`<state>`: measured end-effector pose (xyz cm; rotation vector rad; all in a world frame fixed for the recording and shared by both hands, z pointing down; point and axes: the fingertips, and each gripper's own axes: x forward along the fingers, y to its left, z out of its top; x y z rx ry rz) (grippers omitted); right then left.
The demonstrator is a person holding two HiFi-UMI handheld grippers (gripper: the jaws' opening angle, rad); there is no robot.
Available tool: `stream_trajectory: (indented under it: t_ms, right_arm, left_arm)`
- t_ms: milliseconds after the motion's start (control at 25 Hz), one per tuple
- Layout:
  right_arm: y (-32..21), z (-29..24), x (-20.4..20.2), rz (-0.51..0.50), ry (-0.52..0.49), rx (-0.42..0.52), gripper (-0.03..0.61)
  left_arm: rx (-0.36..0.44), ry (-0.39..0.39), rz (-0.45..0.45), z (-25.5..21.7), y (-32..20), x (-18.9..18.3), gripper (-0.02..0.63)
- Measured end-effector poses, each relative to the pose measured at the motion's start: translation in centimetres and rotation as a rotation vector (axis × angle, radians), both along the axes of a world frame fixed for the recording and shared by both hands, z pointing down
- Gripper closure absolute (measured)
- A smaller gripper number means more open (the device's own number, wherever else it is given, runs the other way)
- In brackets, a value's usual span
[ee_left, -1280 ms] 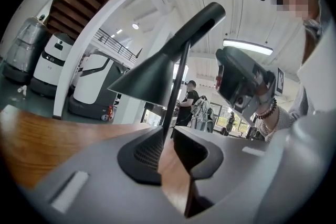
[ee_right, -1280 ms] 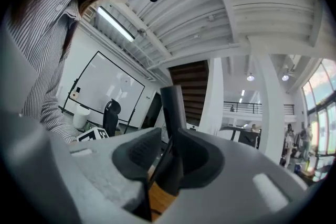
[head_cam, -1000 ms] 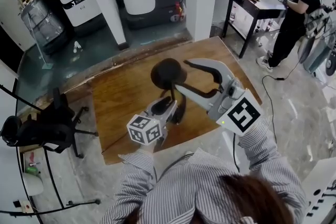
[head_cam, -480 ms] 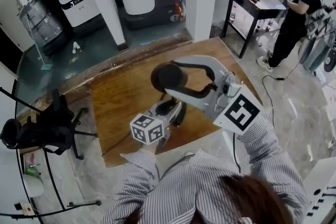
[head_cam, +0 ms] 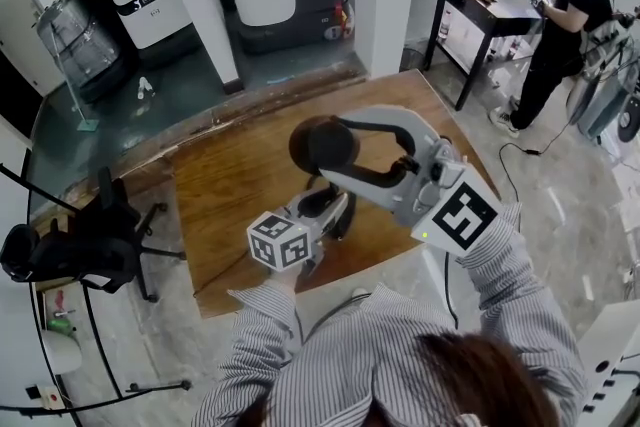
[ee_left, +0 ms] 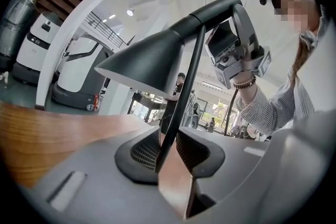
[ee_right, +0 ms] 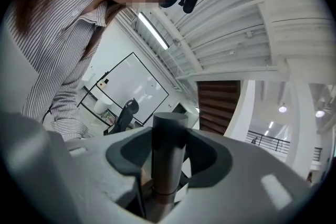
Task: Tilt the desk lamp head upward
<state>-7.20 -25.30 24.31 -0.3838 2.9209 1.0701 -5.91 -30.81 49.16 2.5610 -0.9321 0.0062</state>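
The right hand-held gripper has swung in to clasp the black desk lamp's cylindrical neck, and the left hand-held gripper has clamped its thin stem, so tilting can begin.

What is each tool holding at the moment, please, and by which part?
Both hold the desk lamp: the left tool clamps its thin stem, the right tool the cylindrical neck behind its shade.
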Motion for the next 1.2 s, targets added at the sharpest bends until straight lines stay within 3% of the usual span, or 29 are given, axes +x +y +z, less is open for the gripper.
stream_trajectory:
  t_ms: [320, 600, 880, 1200]
  right_arm:
    - [0.7, 0.5, 0.1, 0.029, -0.011, 0.125, 0.391]
    - [1.7, 1.4, 0.0, 0.112, -0.032, 0.241, 0.393]
    - [1.9, 2.1, 0.3, 0.175, -0.051, 0.304, 0.393]
    - [2.1, 3.5, 0.8, 0.270, -0.006, 0.382, 0.393]
  left_arm:
    - [-0.013, 0.011, 0.009, 0.0, -0.1, 0.1, 0.515]
    - [-0.026, 0.035, 0.007, 0.1, 0.0, -0.1, 0.512]
    - [-0.042, 0.044, 0.001, 0.0, 0.0, 0.1, 0.509]
    - [-0.047, 0.039, 0.010, 0.1, 0.2, 0.1, 0.509]
